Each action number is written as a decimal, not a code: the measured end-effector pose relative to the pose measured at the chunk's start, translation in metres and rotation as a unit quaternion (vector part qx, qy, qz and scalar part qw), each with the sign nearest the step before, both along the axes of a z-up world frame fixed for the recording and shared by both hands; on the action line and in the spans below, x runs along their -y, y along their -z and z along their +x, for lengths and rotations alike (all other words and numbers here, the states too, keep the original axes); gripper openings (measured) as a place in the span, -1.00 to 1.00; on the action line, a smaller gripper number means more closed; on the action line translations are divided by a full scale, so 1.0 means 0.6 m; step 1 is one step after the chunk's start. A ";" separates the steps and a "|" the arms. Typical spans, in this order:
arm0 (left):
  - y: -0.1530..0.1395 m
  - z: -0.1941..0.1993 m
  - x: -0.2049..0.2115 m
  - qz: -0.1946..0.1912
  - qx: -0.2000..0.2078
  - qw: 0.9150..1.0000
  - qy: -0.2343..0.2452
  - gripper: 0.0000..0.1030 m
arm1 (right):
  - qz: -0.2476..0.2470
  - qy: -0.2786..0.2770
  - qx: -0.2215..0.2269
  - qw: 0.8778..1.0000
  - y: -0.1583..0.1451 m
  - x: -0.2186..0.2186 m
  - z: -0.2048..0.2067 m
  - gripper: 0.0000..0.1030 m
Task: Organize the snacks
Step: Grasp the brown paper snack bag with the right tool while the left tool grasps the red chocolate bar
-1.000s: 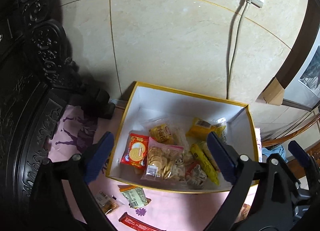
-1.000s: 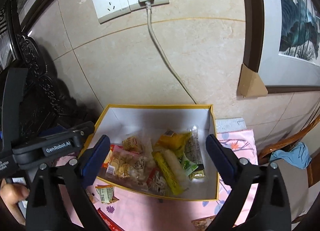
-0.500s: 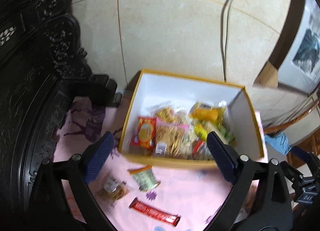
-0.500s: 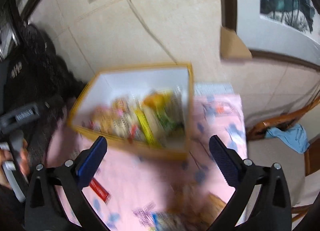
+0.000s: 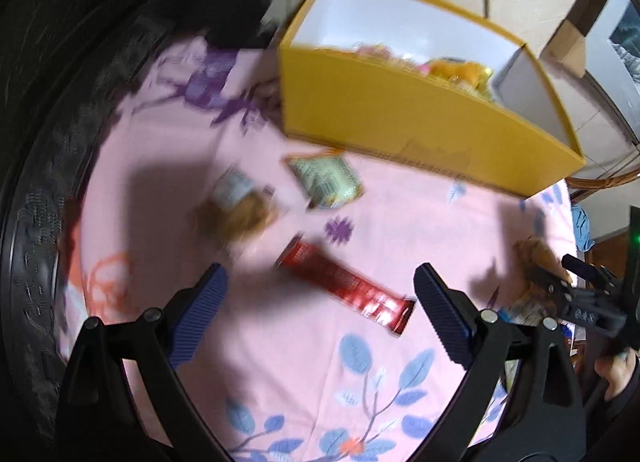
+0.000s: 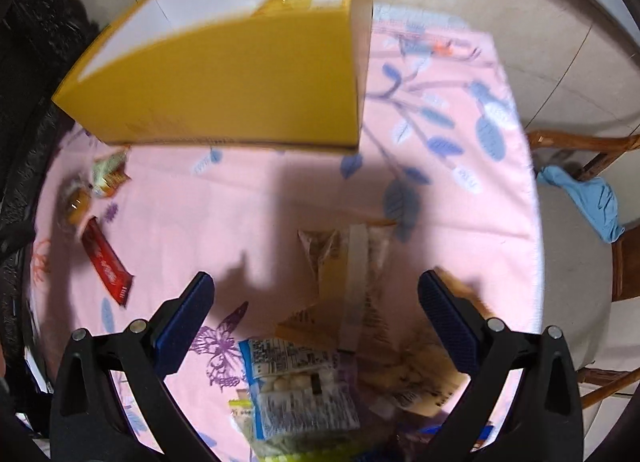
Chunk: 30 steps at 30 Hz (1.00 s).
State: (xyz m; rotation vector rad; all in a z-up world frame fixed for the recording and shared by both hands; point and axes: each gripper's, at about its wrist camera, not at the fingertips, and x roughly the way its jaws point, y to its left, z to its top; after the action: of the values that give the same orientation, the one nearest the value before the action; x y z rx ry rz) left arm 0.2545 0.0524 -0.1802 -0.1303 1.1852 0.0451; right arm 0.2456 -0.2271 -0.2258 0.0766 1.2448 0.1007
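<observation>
A yellow box [image 5: 416,118] with snacks inside stands at the back of the pink cloth; its front wall [image 6: 224,86] also fills the upper right wrist view. My left gripper [image 5: 320,294] is open, low over a red bar wrapper [image 5: 344,286]. Behind the bar lie a green packet [image 5: 326,180] and a brown round snack [image 5: 236,210]. My right gripper [image 6: 316,302] is open above a tan triangular packet [image 6: 348,270], with a blue-and-white packet [image 6: 296,386] nearer the camera. The red bar [image 6: 106,262] lies far left in that view.
Dark carved furniture [image 5: 60,102] borders the cloth on the left. A wooden chair with a blue cloth [image 6: 588,202] stands to the right. The other gripper's tool and a hand [image 5: 592,310] show at the left wrist view's right edge. More packets [image 6: 420,378] crowd the near edge.
Both grippers have dropped from above the box toward the cloth and tipped downward. The box now shows from its front wall, and the loose snacks on the cloth are close under the fingers.
</observation>
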 end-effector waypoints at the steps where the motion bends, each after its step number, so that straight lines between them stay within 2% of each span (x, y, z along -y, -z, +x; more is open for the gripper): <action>1: 0.005 -0.004 -0.007 0.001 -0.005 1.000 -0.005 0.86 | 0.002 0.007 -0.011 1.000 0.014 0.003 0.002 0.97; 4: 0.020 -0.017 -0.033 0.002 -0.016 1.000 -0.026 0.86 | -0.001 0.028 -0.014 0.999 0.035 0.014 -0.002 0.97; 6: 0.031 -0.022 -0.046 -0.003 -0.024 0.999 -0.040 0.86 | -0.028 0.040 -0.016 0.999 0.050 0.017 -0.006 0.97; 10: 0.054 -0.027 -0.042 -0.005 -0.038 0.998 -0.052 0.86 | -0.072 0.017 -0.001 0.997 0.060 -0.003 -0.014 0.97; 12: 0.070 -0.025 -0.029 -0.005 -0.045 0.997 -0.054 0.86 | -0.069 0.024 -0.002 0.997 0.059 -0.002 -0.012 0.93; 13: 0.076 -0.024 -0.022 -0.005 -0.048 0.997 -0.056 0.86 | -0.071 0.023 0.002 0.997 0.058 -0.003 -0.012 0.67; 14: 0.082 -0.022 -0.016 -0.006 -0.050 0.997 -0.059 0.86 | -0.069 0.022 0.020 0.997 0.049 -0.005 -0.016 0.19; 15: 0.092 -0.018 -0.009 -0.009 -0.056 0.996 -0.065 0.86 | -0.069 0.020 0.028 0.997 0.042 -0.008 -0.018 0.13; 20: 0.132 -0.003 0.010 -0.032 -0.084 0.990 -0.109 0.86 | -0.054 0.020 0.018 0.998 0.039 -0.019 -0.027 0.11; 24: 0.142 0.009 0.014 -0.047 -0.072 0.986 -0.146 0.86 | -0.046 0.003 0.013 0.999 0.039 -0.039 -0.045 0.12; 30: 0.156 0.035 0.041 0.007 -0.087 0.983 -0.162 0.95 | -0.033 0.010 0.014 0.999 0.040 -0.049 -0.051 0.12</action>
State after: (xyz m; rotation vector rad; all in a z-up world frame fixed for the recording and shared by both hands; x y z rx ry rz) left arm 0.2757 0.0278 -0.2739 -0.3119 1.3279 0.3575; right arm 0.2150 -0.1977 -0.2495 0.0316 1.2187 0.0430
